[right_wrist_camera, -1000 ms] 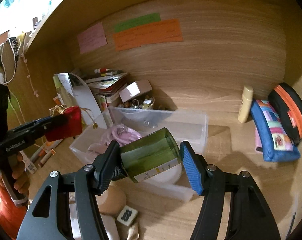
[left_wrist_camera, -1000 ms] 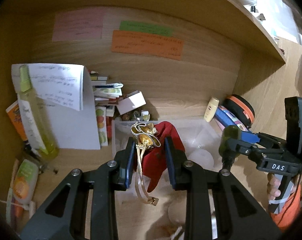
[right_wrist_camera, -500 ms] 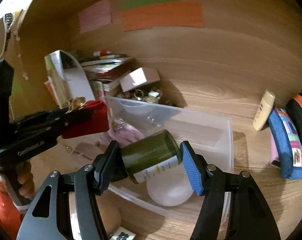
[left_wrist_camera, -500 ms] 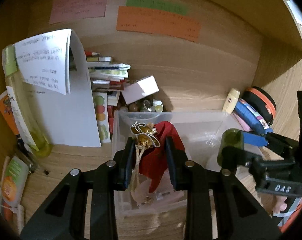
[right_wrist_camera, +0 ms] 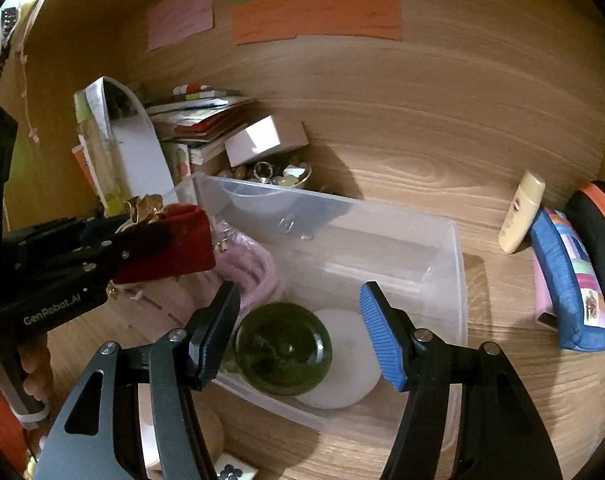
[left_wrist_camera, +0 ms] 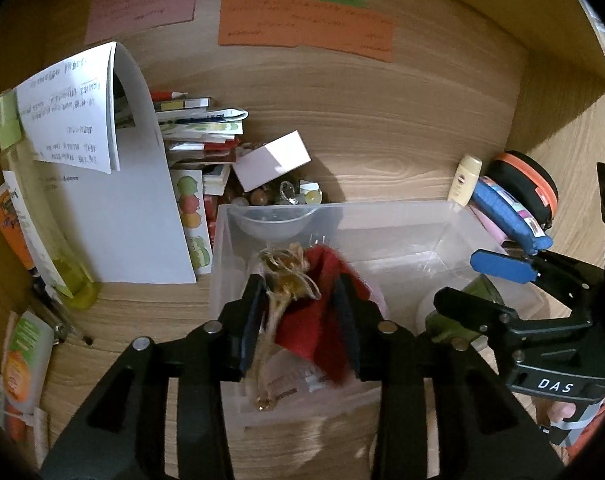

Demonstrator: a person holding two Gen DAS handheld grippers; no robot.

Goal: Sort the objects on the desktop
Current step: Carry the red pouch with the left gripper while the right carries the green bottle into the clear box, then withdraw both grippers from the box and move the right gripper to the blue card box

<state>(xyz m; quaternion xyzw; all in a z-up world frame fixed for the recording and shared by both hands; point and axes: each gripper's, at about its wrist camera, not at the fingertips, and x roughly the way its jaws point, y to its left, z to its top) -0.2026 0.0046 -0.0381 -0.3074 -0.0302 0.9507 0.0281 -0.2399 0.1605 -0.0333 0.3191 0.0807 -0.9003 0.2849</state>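
Fingers of your left gripper [left_wrist_camera: 300,320] are clamped on a small red fabric pouch with a gold drawstring bow [left_wrist_camera: 314,320], and in the left wrist view you hold it over the near left part of the clear rectangular plastic bin [left_wrist_camera: 454,216] on the wooden desk [left_wrist_camera: 142,312]. The pouch's gold cord hangs down toward the bin's front wall. At the right of this view your right gripper [left_wrist_camera: 478,288] reaches in over the bin with its jaws spread, the dark green glass bottle [left_wrist_camera: 482,300] partly hidden behind it. Left of the bin stand a curled white sheet of handwritten paper [left_wrist_camera: 114,200] and a tall yellow-green spray bottle [left_wrist_camera: 42,220]; behind the bin lies a small white cardboard box [left_wrist_camera: 272,160].

In the right wrist view your right gripper [right_wrist_camera: 298,320] is spread wide, its fingers clear of the dark green glass bottle [right_wrist_camera: 282,348], which rests inside the bin [right_wrist_camera: 458,264] near the front wall against a round white lid-like object [right_wrist_camera: 342,364]. A pink bundle [right_wrist_camera: 254,272] lies in the bin beside it. Your left gripper [right_wrist_camera: 142,236] shows at the left, holding the red pouch [right_wrist_camera: 174,244] above the bin's left edge. A cream tube [right_wrist_camera: 520,212] and a blue patchwork pencil case [right_wrist_camera: 570,280] lie on the desk to the bin's right.
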